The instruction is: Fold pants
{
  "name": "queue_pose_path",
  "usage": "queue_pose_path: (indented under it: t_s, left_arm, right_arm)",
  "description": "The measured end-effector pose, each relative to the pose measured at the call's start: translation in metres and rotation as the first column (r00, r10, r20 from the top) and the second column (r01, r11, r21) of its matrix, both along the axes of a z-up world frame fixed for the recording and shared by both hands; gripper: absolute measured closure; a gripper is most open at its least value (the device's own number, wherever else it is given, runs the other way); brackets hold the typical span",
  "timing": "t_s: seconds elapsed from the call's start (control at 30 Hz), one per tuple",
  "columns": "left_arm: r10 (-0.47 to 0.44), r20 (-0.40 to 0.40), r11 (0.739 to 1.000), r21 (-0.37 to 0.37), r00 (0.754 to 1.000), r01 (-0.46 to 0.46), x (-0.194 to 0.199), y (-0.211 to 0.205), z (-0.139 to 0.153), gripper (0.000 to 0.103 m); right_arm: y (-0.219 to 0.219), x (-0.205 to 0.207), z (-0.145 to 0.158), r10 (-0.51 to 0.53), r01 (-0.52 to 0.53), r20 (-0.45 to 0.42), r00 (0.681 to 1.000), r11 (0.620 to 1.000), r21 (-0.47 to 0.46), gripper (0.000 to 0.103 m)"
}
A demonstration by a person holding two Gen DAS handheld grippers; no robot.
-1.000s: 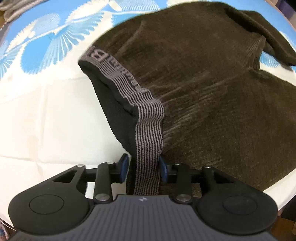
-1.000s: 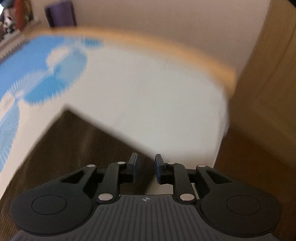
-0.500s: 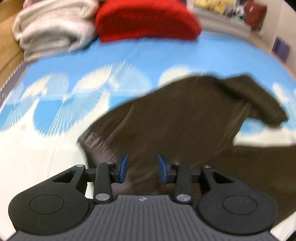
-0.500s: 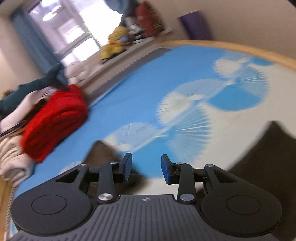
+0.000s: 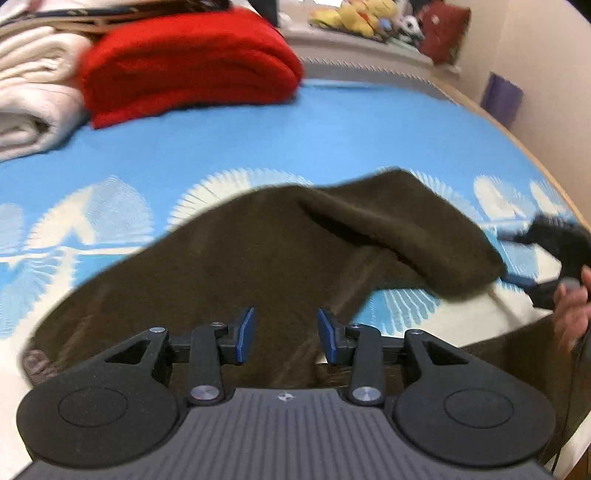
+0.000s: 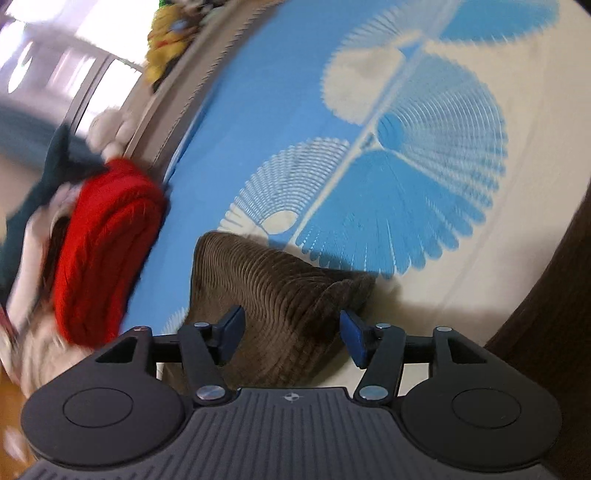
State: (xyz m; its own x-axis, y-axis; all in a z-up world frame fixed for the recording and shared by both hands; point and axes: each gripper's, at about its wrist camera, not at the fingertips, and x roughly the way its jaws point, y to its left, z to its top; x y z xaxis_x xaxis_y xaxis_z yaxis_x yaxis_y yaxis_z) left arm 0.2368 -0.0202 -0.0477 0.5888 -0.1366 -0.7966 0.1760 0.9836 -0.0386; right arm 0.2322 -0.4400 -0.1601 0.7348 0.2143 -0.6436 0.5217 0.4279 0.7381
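The dark brown corduroy pants (image 5: pixel 266 258) lie spread on the blue and white bedspread (image 5: pixel 258 147). One leg end (image 5: pixel 424 236) is folded back over the rest. My left gripper (image 5: pixel 286 334) is open and empty, hovering above the pants near the waistband (image 5: pixel 37 363). My right gripper (image 6: pixel 291 334) is open, with the raised leg end (image 6: pixel 280 288) between and just beyond its fingers, not gripped. The right gripper also shows at the right edge of the left wrist view (image 5: pixel 554 254), held by a hand.
A folded red blanket (image 5: pixel 184 62) and white blankets (image 5: pixel 33 92) sit at the head of the bed. Stuffed toys (image 5: pixel 369 18) line a ledge behind. The bed's wooden edge (image 5: pixel 535 162) runs along the right.
My left gripper has let go of the waistband and risen above the pants. My right gripper has opened wider and swung round to the folded leg end.
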Motion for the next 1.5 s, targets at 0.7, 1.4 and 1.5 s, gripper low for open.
queue_pose_path:
  t_s: [0.7, 1.4, 1.5]
  left_arm:
    - [0.186, -0.015, 0.981, -0.049, 0.982, -0.187, 0.036, 0.046, 0.010, 0.056]
    - [0.066, -0.143, 0.993, -0.090, 0.987, -0.079, 0.041, 0.024, -0.020, 0.054]
    - [0.017, -0.170, 0.995, -0.094, 0.985, -0.033, 0.041, 0.013, -0.029, 0.054]
  right_arm:
    - [0.188, 0.022, 0.104, 0.770, -0.476, 0.243, 0.590, 0.575, -0.666, 0.091]
    - [0.099, 0.037, 0.089, 0.658, -0.585, 0.184, 0.730, 0.741, -0.330, 0.047]
    - [0.092, 0.051, 0.071, 0.611, -0.575, 0.167, 0.773, 0.788, -0.221, 0.046]
